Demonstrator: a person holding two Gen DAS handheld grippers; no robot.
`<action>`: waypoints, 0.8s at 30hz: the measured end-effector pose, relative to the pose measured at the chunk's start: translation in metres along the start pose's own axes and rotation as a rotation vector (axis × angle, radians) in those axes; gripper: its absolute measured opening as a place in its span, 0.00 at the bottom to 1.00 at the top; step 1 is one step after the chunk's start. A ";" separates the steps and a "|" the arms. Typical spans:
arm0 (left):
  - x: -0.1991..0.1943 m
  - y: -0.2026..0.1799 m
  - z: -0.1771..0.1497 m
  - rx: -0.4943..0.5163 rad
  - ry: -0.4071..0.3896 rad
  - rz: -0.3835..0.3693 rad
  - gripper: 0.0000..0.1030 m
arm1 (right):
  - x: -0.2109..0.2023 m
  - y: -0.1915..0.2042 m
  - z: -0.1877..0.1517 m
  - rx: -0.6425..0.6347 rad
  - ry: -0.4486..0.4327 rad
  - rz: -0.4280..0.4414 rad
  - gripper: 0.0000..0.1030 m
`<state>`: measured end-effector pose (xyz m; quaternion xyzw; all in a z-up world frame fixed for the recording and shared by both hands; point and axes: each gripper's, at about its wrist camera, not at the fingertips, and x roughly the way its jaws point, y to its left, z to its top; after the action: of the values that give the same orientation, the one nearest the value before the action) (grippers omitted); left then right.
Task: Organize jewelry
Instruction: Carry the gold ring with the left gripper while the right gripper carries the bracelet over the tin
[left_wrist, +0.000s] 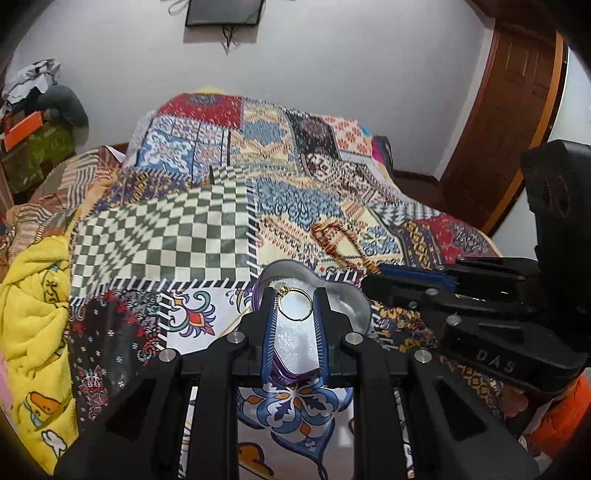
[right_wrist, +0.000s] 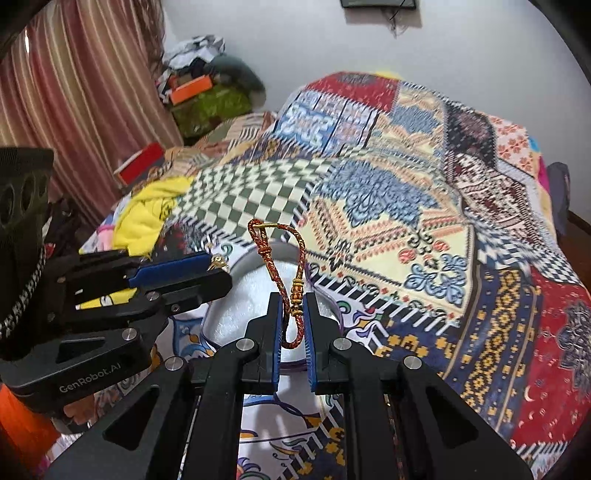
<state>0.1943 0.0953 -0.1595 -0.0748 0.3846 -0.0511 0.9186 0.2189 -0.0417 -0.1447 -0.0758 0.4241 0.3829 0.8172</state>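
Note:
My left gripper (left_wrist: 294, 295) is shut on a thin gold ring (left_wrist: 295, 305) and holds it just above a heart-shaped box (left_wrist: 345, 301) with a white glittery lining and a purple rim. The box lies on the patchwork bedspread (left_wrist: 184, 229). My right gripper (right_wrist: 293, 301) is shut on a red and gold braided bracelet (right_wrist: 275, 254), which stands up as a loop over the same box (right_wrist: 243, 295). The right gripper shows in the left wrist view (left_wrist: 373, 275) beside the box, with the bracelet (left_wrist: 334, 242) sticking out. The left gripper shows in the right wrist view (right_wrist: 216, 267).
A yellow towel (left_wrist: 35, 314) lies bunched at the bed's left side. A pile of clothes and boxes (left_wrist: 35, 114) stands by the far wall. A wooden door (left_wrist: 509, 122) is at the right. A striped curtain (right_wrist: 74, 92) hangs at the left.

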 end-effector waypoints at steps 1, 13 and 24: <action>0.004 0.001 0.000 0.001 0.009 -0.003 0.18 | 0.004 0.000 -0.001 -0.008 0.015 0.003 0.09; 0.028 0.005 -0.001 0.013 0.069 -0.016 0.18 | 0.020 -0.004 -0.001 -0.062 0.082 0.022 0.09; 0.026 -0.001 0.002 0.065 0.068 0.024 0.27 | 0.025 0.003 -0.002 -0.105 0.099 0.000 0.12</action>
<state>0.2139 0.0907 -0.1766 -0.0387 0.4148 -0.0551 0.9074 0.2242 -0.0263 -0.1641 -0.1375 0.4435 0.4005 0.7900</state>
